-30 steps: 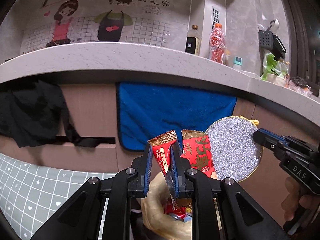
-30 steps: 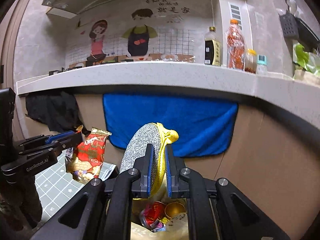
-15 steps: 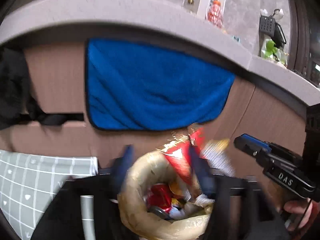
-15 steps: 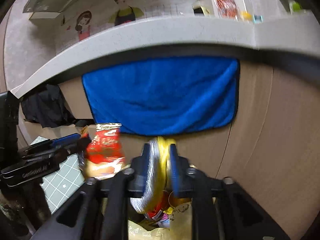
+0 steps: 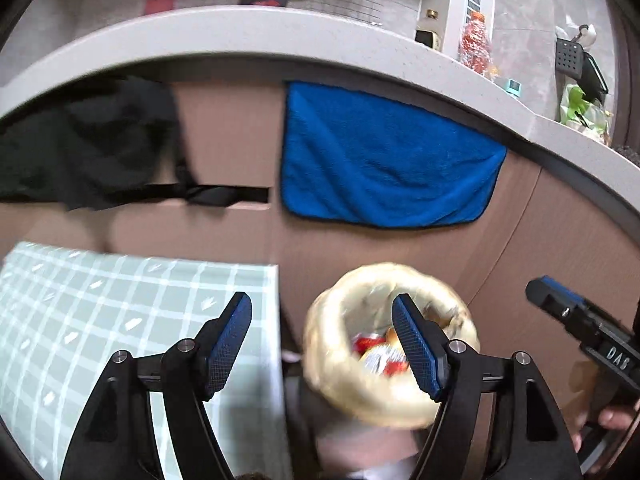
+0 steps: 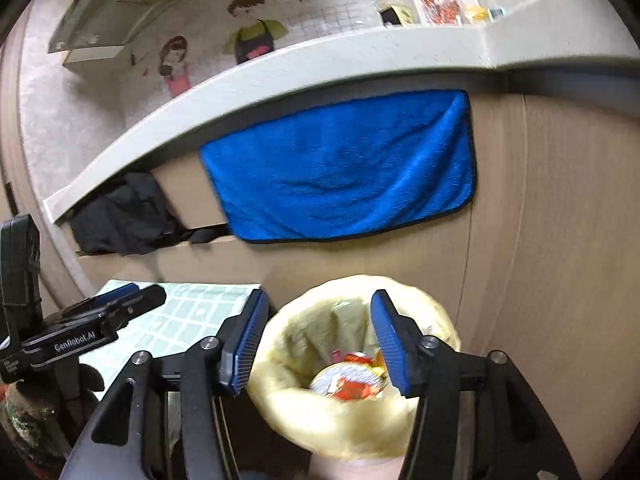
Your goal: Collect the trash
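A bin lined with a pale yellow bag (image 5: pixel 332 360) (image 6: pixel 288 364) stands on the floor below both grippers. Red snack wrappers (image 5: pixel 382 360) and the round silver scrubber (image 6: pixel 344 384) lie inside it among other trash. My left gripper (image 5: pixel 322 344) is open and empty, above the bin's left rim. My right gripper (image 6: pixel 316 340) is open and empty, right over the bin's mouth. The right gripper shows at the right edge of the left wrist view (image 5: pixel 580 332); the left one shows at the left of the right wrist view (image 6: pixel 92 320).
A table with a green checked cloth (image 5: pixel 120 320) (image 6: pixel 188 312) stands left of the bin. Behind are brown cabinet fronts with a blue towel (image 5: pixel 384 168) (image 6: pixel 344 168) and a black cloth (image 5: pixel 88 148) hanging under a grey counter (image 5: pixel 280 36) with bottles.
Both grippers tipped down over the bin and opened. The red snack wrappers left the left gripper and the silver scrubber left the right one; both now lie in the bin.
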`<state>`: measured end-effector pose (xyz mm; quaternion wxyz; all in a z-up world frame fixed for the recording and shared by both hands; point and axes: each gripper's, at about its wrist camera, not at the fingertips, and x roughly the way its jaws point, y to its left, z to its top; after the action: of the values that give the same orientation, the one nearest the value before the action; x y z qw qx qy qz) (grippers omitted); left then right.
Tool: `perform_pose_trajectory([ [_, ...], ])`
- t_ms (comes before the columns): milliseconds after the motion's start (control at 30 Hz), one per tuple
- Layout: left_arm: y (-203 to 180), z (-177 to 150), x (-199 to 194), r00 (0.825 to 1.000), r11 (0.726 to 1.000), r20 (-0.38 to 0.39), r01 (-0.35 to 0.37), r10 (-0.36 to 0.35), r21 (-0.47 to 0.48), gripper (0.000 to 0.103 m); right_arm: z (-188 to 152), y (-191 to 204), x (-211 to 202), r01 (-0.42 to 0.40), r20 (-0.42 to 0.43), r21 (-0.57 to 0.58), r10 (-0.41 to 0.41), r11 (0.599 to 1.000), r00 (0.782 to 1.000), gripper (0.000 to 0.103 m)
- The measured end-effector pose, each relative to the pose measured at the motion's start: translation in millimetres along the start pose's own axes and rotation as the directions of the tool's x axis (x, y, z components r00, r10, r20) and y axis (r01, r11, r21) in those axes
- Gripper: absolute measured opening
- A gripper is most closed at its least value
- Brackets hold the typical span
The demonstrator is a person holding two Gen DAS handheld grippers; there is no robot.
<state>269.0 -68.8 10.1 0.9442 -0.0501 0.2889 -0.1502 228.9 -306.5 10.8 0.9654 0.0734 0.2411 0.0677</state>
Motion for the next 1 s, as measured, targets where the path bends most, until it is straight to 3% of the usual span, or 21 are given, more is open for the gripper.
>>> perform_pose_trajectory([
  [233,14,-53,-86,0.987,0.987,0.029,-0.161,0.161,0.007,0.073,-34,48,-49,-0.083,-0.023,-0.063,0.082,0.995,0.996,0.060],
  [400,18,-92,-135,0.962,0.964,0.056,-0.267,0.266,0.018,0.073,-72,76,-85,-0.135,-0.020,-0.087,0.133,0.987,0.991,0.061],
  [733,11,-138,-204,0.947,0.956,0.152,-0.292,0.284,0.027,0.073,-127,122,-138,-0.054,0.057,-0.186,0.066,0.981,0.996,0.062],
  [867,5,-143,-225,0.934,0.953,0.208,-0.301,0.292,0.015,0.073,-132,126,-150,-0.034,0.090,-0.188,0.052,0.982,0.995,0.063],
  [1000,0,-145,-231,0.936,0.957,0.212,-0.291,0.280,0.020,0.073,-129,124,-153,-0.053,0.094,-0.175,0.070,0.983,0.993,0.064],
])
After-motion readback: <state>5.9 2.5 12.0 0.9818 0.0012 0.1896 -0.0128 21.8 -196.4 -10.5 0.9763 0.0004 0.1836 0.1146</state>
